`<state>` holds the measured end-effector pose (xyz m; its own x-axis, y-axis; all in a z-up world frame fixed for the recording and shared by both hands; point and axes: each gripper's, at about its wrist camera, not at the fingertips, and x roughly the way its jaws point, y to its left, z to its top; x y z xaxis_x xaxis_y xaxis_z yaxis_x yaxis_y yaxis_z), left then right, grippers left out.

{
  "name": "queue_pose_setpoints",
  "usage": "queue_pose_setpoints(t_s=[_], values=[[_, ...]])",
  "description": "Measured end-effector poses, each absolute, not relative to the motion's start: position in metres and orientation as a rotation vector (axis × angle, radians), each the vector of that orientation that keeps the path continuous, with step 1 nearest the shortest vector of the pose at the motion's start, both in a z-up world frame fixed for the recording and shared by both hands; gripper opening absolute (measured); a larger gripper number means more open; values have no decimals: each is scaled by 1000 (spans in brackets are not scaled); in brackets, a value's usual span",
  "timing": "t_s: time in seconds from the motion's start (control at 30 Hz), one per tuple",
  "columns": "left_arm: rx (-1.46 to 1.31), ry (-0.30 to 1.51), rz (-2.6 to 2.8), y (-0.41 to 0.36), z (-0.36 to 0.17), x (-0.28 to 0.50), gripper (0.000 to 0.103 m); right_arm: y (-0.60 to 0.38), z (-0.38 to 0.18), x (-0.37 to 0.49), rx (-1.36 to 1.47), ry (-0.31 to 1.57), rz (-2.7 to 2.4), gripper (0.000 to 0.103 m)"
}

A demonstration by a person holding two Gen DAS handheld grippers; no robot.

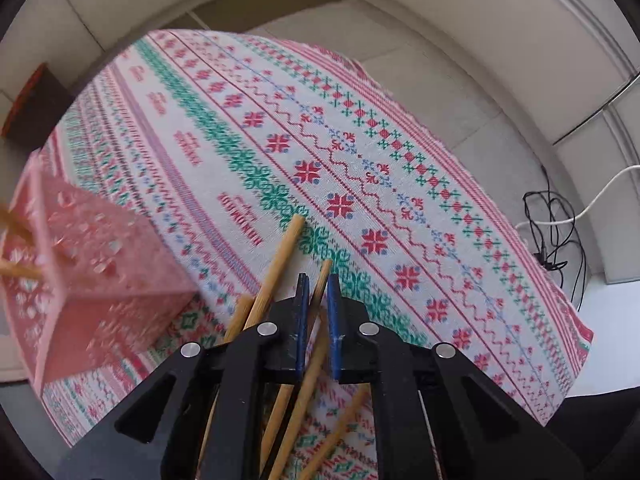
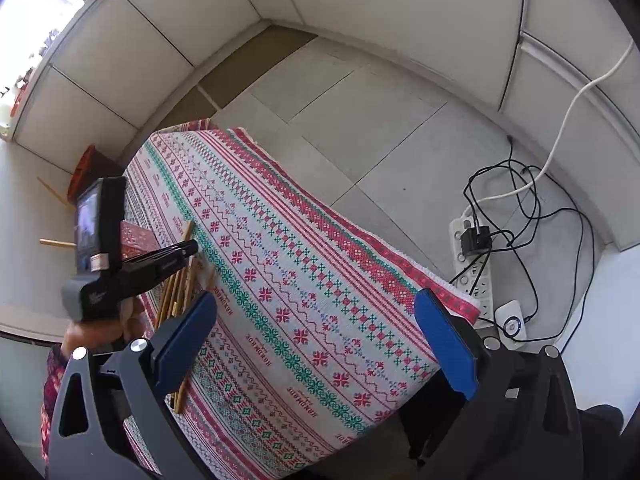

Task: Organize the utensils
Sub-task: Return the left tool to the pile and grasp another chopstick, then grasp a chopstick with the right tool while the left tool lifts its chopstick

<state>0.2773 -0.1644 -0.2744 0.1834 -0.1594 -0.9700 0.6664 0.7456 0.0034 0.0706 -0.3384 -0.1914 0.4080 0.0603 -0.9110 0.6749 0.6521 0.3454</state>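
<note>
Left wrist: your left tongs (image 1: 318,292) sit nearly closed, pinching one chopstick (image 1: 323,276) from the pile (image 1: 276,264) on the tabletop (image 1: 400,200); the pink holder (image 1: 80,272) stands just left. Next, lift it and tip it in.

Right wrist: your right tongs (image 2: 316,344) gape wide, empty, above the cloth.

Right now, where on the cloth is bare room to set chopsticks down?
The tablecloth is bare from its middle to the edge nearest the power strip. It is crowded on the opposite side: loose chopsticks, the pink holder, the left gripper.
</note>
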Motion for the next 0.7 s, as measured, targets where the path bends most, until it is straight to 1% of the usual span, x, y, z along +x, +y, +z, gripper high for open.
queue_pose_setpoints(t_s=[0.13, 0.2, 0.23, 0.33, 0.37, 0.4, 0.47, 0.53, 0.57, 0.7], values=[[371, 1153, -634, -121, -216, 250, 7, -321, -198, 86, 757, 1151, -411, 96], [319, 1102, -641, -99, -188, 232, 6, -308, -202, 99, 748, 1174, -378, 95], [297, 1071, -636, -83, -174, 222, 6, -303, -204, 106, 746, 1184, -371, 93], [218, 1008, -610, -51, -140, 196, 5, -286, -219, 133, 769, 1243, -347, 85], [198, 989, -597, -41, -133, 189, 4, -280, -227, 146, 785, 1280, -328, 78], [172, 971, -585, -29, -126, 182, 4, -276, -233, 156, 795, 1303, -315, 74], [116, 939, -570, -3, -112, 167, 4, -266, -246, 180, 825, 1341, -291, 62], [76, 907, -555, 16, -104, 156, 4, -258, -256, 194, 852, 1360, -273, 56], [51, 891, -555, 26, -100, 152, 4, -255, -259, 200, 853, 1362, -272, 54], [-7, 840, -554, 50, -85, 146, 4, -244, -261, 217, 824, 1355, -298, 50]])
